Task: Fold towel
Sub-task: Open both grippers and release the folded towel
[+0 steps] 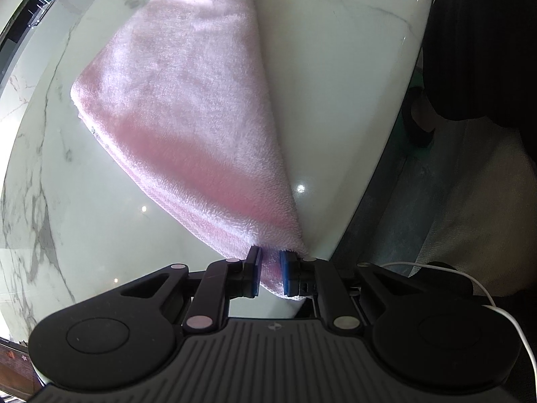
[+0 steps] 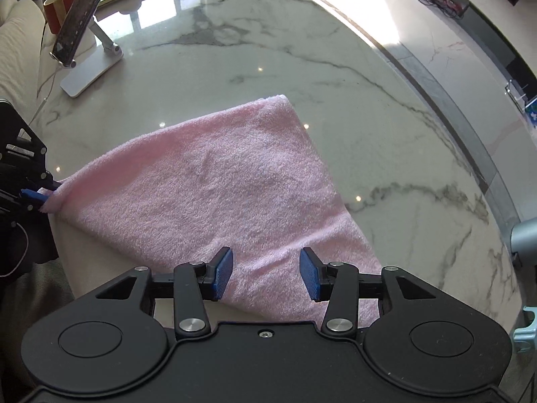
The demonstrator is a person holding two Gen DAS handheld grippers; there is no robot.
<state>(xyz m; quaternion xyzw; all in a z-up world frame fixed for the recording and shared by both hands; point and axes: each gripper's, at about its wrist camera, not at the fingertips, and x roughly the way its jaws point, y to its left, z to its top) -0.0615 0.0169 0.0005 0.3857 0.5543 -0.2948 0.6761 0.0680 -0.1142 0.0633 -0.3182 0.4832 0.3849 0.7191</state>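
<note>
At the left, the left tongs point(image 1: 270, 270) are pinched on a corner of the pink towel point(image 1: 188, 107), cloth filling the narrow gap between the blue pads; in the right wrist view that same corner shows drawn up at the left edge of the frame. From there the towel spreads across the white marble surface point(image 2: 302, 67), already doubled by the look of the layered edge on its far left side in the left wrist view. A white stand point(image 2: 90, 74) and a red cup point(image 2: 62, 3) sit well apart from it at the far end of the surface. At the right, the right tongs point(image 2: 266, 273) stand apart, pads spread wide and hovering over the near edge of the towel point(image 2: 214, 184), gripping nothing. The step in hand looks like taking hold of the two near corners for another fold, with only the left one secured. The next move, I judge, calls for the right tongs to settle onto the near right corner and close on all its layers, then for both to carry that edge over to the far side together, keeping it level so the layers do not slide.
</note>
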